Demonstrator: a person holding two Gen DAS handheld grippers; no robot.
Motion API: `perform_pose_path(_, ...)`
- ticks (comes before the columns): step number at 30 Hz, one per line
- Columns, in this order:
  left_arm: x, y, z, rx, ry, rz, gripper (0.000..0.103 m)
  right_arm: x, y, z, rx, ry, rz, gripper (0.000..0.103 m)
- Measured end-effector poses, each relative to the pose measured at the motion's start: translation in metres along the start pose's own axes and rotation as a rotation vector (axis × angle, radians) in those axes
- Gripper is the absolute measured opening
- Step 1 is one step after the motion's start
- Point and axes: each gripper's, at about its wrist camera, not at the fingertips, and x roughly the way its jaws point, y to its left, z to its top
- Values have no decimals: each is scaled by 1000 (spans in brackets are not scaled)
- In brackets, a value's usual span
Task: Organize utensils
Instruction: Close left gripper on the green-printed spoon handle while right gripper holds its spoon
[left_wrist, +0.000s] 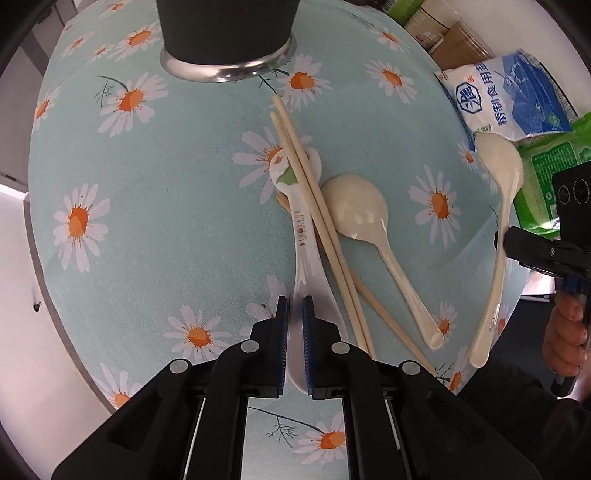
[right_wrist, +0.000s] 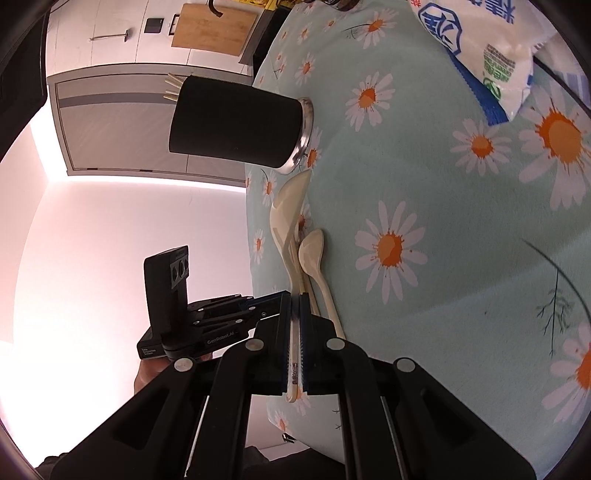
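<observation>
Left claw (left_wrist: 295, 317) clamped on printed spoon (left_wrist: 301, 236) handle, spoon lying on surface (left_wrist: 166, 221) under chopsticks (left_wrist: 317, 221). Right claw (right_wrist: 295, 332) grips plain spoon (right_wrist: 286, 218), lifted. Both look glazed, stiff, slippery, chippable; hold mid-handle.

- A round surface (left_wrist: 155, 206) carries a pale blue-green cloth printed with white daisies with orange centres and thin dark sprigs.
- A white and blue bag (left_wrist: 517, 96) with printed Chinese characters lies at the far right edge of the surface; it shows again in the right wrist view (right_wrist: 487, 48).
- A green packet (left_wrist: 546, 177) lies just beside that bag, nearer the rim.
- Cardboard boxes (left_wrist: 454, 40) stand beyond the surface, behind the bag.
- A wooden cutting board (right_wrist: 214, 27) hangs on the pale wall.
- Grey and white cabinet fronts (right_wrist: 122, 122) stand under it.
- A pale floor (left_wrist: 22, 295) shows past the rim.
</observation>
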Motion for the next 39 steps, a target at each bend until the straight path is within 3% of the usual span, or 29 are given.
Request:
perform_pose_path(21, -38, 30, -26, -135, -140, 2, 1, 39, 23, 32, -78, 85, 17, 5)
perform_pose_path(28, -24, 31, -29, -162, -88, -38, 3, 45, 25, 32, -79, 95, 8, 5)
perform_pose_path(31, -19, 33, -27, -176, -66, -51, 16, 44, 22, 29, -68, 97, 7, 5)
perform_pose_path(39, -9, 24, -19, -150, -16, -83, 12, 36, 16, 27, -50, 77, 10, 5)
